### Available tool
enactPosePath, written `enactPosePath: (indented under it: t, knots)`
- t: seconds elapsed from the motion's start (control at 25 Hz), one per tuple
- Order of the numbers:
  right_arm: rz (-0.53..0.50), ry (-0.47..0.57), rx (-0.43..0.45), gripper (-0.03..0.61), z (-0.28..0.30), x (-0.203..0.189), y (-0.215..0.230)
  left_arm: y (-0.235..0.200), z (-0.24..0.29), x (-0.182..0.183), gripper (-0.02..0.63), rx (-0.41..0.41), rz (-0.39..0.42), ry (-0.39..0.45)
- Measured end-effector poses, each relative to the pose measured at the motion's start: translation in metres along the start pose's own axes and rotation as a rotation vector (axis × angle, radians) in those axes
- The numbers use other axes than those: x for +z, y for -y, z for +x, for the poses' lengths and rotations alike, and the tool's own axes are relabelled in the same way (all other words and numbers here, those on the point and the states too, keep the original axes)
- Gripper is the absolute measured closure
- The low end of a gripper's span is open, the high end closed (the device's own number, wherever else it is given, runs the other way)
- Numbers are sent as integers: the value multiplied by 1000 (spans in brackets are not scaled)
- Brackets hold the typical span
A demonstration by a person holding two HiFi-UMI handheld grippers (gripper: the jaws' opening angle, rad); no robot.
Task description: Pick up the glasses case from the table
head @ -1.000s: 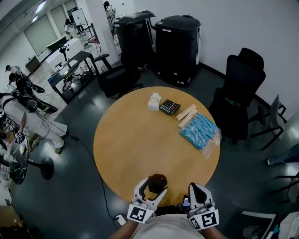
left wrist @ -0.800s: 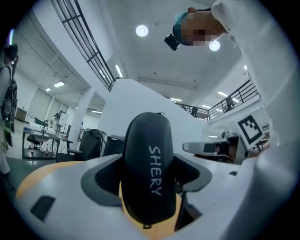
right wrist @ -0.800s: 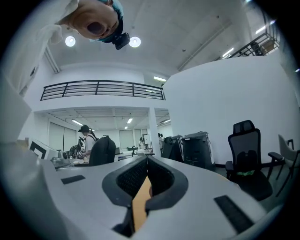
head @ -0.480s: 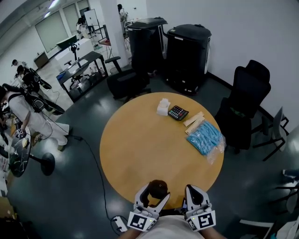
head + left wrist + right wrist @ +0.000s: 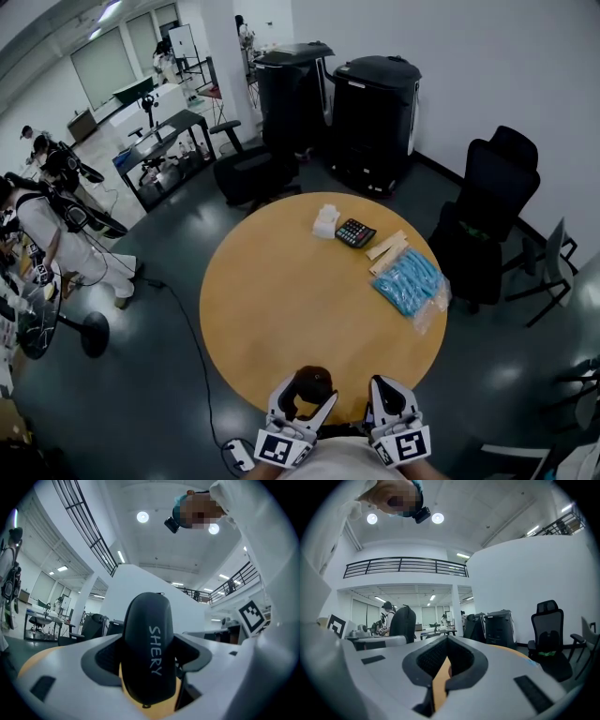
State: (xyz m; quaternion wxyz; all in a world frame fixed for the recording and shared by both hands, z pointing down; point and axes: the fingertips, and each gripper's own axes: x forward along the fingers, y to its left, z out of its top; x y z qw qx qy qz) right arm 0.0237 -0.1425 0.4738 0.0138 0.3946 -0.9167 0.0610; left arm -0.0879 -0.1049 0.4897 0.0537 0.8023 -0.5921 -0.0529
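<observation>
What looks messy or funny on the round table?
Nothing is spilled or broken. The blue packet lies crooked, its loose clear end by the table rim. The dark glasses case is upright, pinched in the left gripper at the near edge.

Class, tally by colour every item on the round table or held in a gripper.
Black: 2, glasses case, calculator
White: 1, tissue pack
Blue: 1, bagged blue packet
Tan: 1, pile of wooden strips
Total: 5
</observation>
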Motion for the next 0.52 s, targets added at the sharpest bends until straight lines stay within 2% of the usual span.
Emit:
enactPosePath:
  t: [0.16,0.52]
  knots:
    - [-3,2,-3,563,-2,0,1,-2,-2,0,281,9,18,26]
    - [-3,-11,-13,563,-8,-3,2,2,-5,0,281,13,-5,13]
